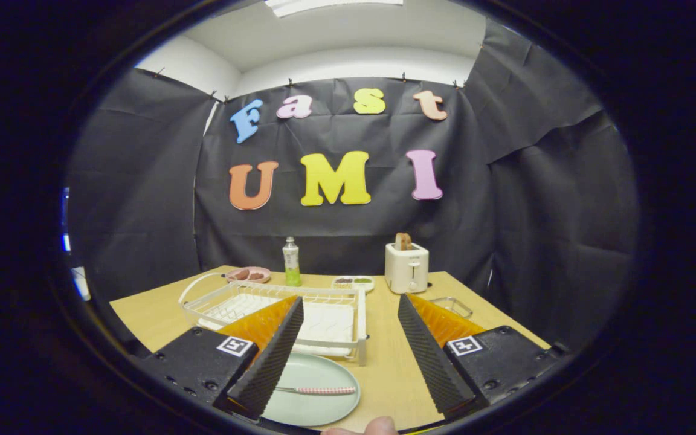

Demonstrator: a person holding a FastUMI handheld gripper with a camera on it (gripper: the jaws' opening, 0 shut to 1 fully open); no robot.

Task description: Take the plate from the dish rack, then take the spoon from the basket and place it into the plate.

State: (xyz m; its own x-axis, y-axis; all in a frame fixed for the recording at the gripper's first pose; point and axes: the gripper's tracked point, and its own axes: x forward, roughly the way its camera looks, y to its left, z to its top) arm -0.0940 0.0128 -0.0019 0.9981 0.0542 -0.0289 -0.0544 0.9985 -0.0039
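While the gripper [348, 350] hangs wide open, gripping nothing | spoon [318, 390] lies in plate [312, 408] between fingers, near left | dish rack [275, 311] beyond | wooden table [384, 362]; toaster [406, 267] far right | black cloth walls

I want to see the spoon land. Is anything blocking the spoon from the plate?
No. The spoon already lies on the plate, which sits on the table in front of the rack. The gripper is open, its fingers apart and holding nothing, with the plate between them.
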